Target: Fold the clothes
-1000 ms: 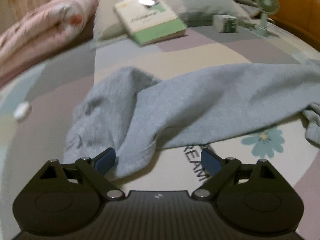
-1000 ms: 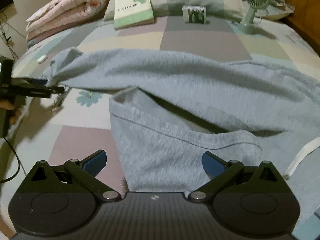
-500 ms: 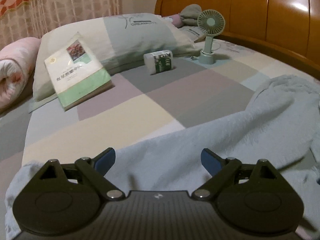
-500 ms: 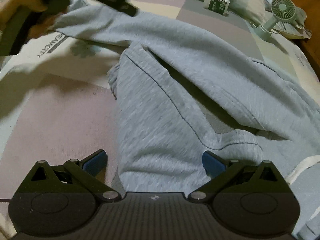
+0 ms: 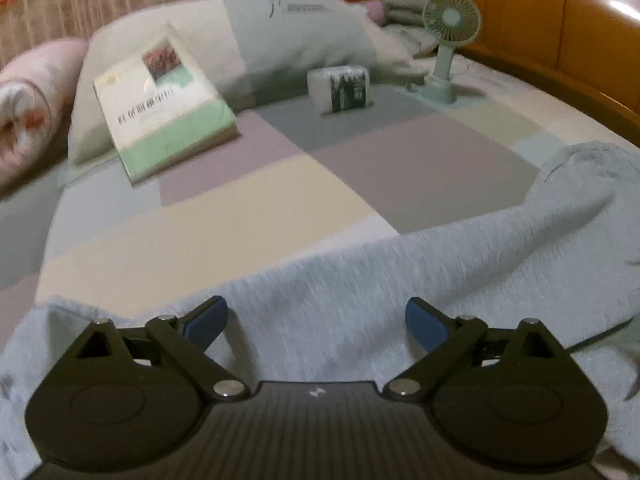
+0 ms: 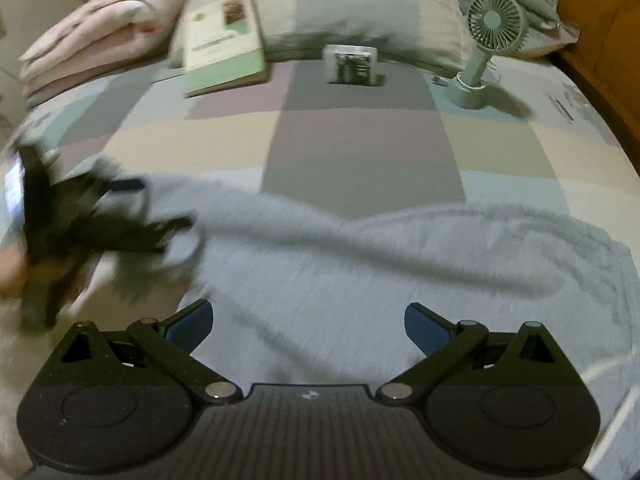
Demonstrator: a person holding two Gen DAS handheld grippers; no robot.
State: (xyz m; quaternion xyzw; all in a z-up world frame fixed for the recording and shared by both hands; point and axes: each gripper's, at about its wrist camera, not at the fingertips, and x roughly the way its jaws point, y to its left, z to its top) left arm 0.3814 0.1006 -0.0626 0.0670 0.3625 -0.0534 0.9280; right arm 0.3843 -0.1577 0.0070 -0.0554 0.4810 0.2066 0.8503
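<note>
Grey sweatpants (image 5: 400, 280) lie spread across the patchwork bedspread (image 5: 240, 200). My left gripper (image 5: 316, 324) is open, low over one leg of the sweatpants, with the cloth under its blue pads (image 5: 204, 322) and nothing pinched. My right gripper (image 6: 308, 326) is also open, hovering over the wider part of the sweatpants (image 6: 400, 272). The right wrist view shows the left gripper (image 6: 156, 204) blurred at the left, at the leg's end, with a hand (image 6: 12, 276) behind it.
At the bed's head are a pillow (image 5: 280, 40), a green-and-white book (image 5: 160, 108), a tissue pack (image 5: 340, 88) and a small standing fan (image 5: 448, 40). A rolled pink quilt (image 5: 28, 100) lies left; the wooden headboard (image 5: 560, 40) runs along the right.
The right gripper has swung from looking down on the sweatpants to looking level toward the pillow. The left gripper has moved over the leg's end. Both remain open.
</note>
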